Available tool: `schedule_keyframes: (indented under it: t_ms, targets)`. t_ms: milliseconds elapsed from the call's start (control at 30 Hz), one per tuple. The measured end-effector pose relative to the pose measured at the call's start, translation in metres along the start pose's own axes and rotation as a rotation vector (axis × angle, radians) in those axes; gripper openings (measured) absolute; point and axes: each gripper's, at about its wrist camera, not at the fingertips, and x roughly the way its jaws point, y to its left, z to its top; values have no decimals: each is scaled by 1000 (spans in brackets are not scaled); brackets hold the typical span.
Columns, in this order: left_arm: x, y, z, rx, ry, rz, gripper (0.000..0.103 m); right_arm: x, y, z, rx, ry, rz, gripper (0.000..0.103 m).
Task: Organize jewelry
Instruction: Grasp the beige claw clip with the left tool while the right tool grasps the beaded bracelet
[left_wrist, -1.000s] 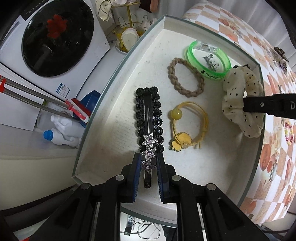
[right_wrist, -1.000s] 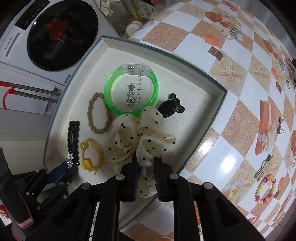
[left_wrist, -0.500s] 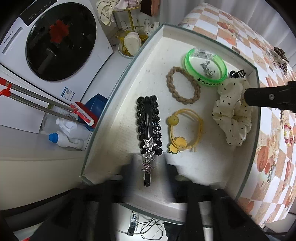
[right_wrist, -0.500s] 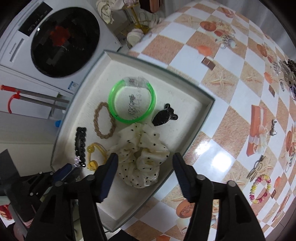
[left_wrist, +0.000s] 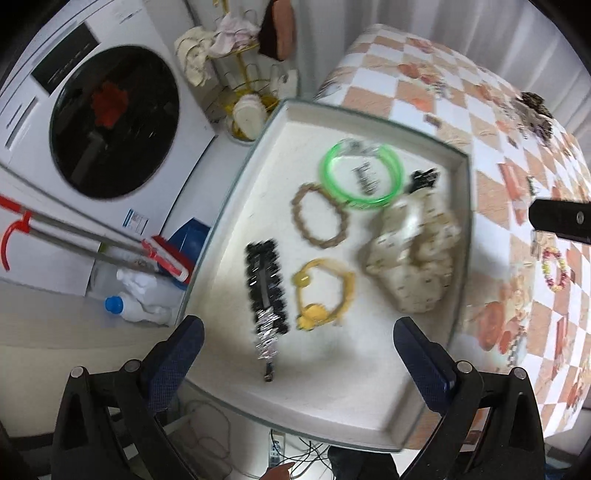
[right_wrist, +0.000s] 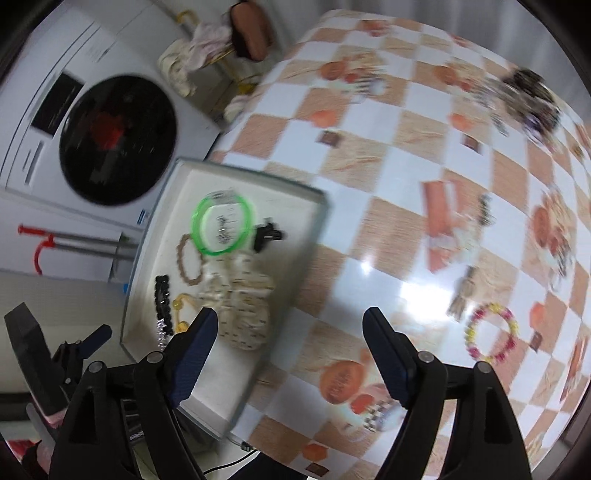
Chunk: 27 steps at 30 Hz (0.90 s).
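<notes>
Both grippers empty, fingers spread wide: left gripper (left_wrist: 295, 343) over the near edge of the tray (left_wrist: 236, 199), right gripper (right_wrist: 290, 332) over the tray's right rim and the bench (right_wrist: 388, 177).

In the tray: black clip (left_wrist: 266, 291) with silver stars at its near end, at left; yellow tie (left_wrist: 323, 291) just beside it; braided tie (left_wrist: 319, 216) behind; green bangle (left_wrist: 360, 177) farther back; dotted scrunchie (left_wrist: 413, 254) against the right wall; small black clip (left_wrist: 424, 179) near the far right corner.

On the bench, apart from the tray: beaded bracelet (right_wrist: 491, 332); more pieces farther off, blurred.
</notes>
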Motion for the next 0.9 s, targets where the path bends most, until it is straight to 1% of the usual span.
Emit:
schedule_keyframes:
  t_ms: [33, 200, 333, 533, 700, 900]
  targets:
    - [-1, -1, 3, 11, -4, -5, 103, -6, -11, -3, 21, -6, -7, 84]
    - [-15, -37, 17, 89, -29, -34, 103, -24, -61, -19, 121, -9, -52, 84]
    - [-23, -72, 26, 160, -45, -64, 103, -31, -110, -39, 232, -6, -106, 84]
    - [-26, -126, 36, 250, -52, -100, 103, -35, -165, -60, 343, -2, -176, 84]
    - [-20, -166, 42, 297, -45, -124, 103, -32, -196, -68, 382, 2, -213, 84]
    - [2, -201, 48, 336, -16, -127, 103, -22, -216, -68, 370, 3, -235, 84]
